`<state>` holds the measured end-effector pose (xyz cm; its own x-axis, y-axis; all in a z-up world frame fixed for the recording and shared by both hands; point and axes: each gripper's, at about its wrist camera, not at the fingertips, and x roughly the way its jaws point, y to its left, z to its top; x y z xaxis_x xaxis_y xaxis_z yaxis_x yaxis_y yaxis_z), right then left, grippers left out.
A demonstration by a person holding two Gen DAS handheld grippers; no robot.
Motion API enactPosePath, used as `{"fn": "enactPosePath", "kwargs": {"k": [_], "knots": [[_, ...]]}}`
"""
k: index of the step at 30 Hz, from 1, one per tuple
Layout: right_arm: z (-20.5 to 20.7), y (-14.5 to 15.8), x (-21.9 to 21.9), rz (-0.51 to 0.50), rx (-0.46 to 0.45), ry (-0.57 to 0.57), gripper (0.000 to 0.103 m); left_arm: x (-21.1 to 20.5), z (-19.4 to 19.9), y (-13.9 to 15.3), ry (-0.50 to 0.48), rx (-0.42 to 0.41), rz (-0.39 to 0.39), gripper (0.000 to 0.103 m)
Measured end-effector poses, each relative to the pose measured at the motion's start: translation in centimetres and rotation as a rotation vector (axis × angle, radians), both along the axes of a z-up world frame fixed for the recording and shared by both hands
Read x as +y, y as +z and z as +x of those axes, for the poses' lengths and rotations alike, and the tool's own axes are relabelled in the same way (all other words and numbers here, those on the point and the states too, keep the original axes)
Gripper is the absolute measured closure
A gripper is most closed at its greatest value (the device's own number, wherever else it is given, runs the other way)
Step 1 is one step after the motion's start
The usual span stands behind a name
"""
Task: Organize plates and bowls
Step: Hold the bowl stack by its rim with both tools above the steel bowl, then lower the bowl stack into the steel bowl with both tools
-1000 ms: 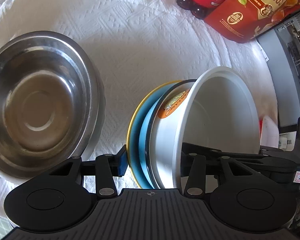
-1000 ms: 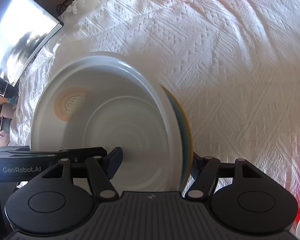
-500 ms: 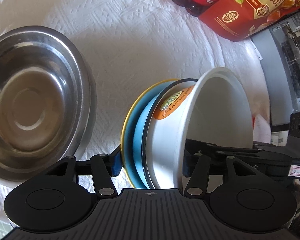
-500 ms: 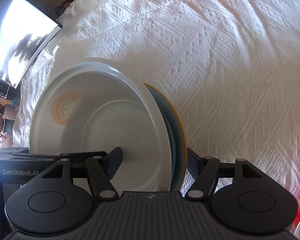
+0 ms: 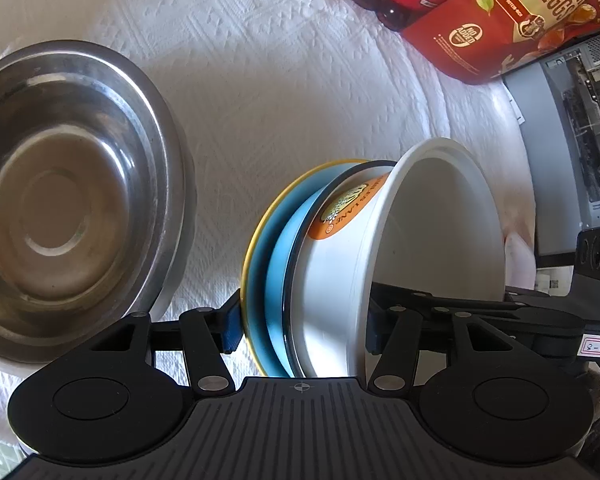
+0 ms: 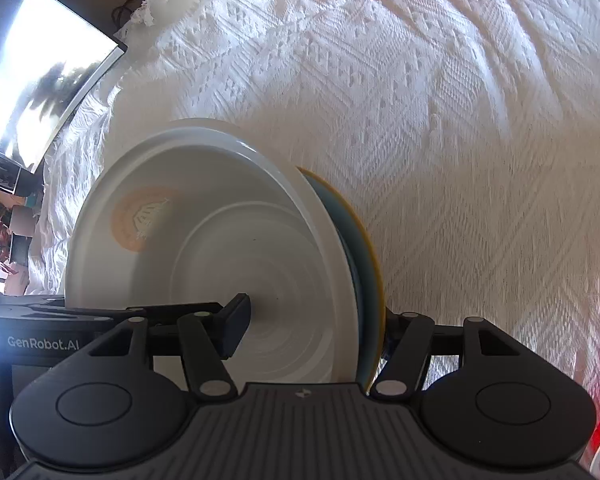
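A tilted white bowl with blue plates behind is straddled by the left gripper, jaws opening; the stack is being clamped by the right gripper, jaws closing.

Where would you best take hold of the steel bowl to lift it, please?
Grip the steel bowl by its rim, one finger inside and one outside, coming down from above on the side nearest the left gripper. It sits upright and open on the cloth, too wide to span, with a thin flared lip. That gripper still straddles the stacked dishes.
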<state>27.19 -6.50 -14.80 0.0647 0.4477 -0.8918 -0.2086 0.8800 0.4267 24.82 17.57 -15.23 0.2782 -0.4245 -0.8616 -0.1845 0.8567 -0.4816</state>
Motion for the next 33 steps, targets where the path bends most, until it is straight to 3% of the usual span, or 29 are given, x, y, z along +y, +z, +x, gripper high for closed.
{"fn": "enactPosePath", "kwargs": {"k": [9, 17, 22, 25, 33], "knots": [[-0.2, 0.2, -0.2, -0.01, 0.025, -0.011, 0.042, -0.5, -0.1, 0.5, -0.002, -0.002, 0.018, 0.044], [0.0, 4.4, 1.0, -0.006, -0.05, 0.005, 0.042, 1.7, -1.1, 5.5, 0.044, -0.112, 0.034, 0.044], [1.0, 8.2, 5.4, 0.014, -0.156, 0.084, 0.042, 5.7, -2.5, 8.5, 0.122, -0.191, 0.066, 0.044], [1.3, 9.2, 8.8, 0.037, -0.191, 0.14, 0.042, 9.5, -3.7, 9.1, 0.179, -0.198, 0.08, 0.044], [1.6, 6.1, 17.8, 0.045, -0.115, 0.265, 0.043, 16.6, -5.2, 5.6, 0.302, -0.099, 0.058, 0.044]]}}
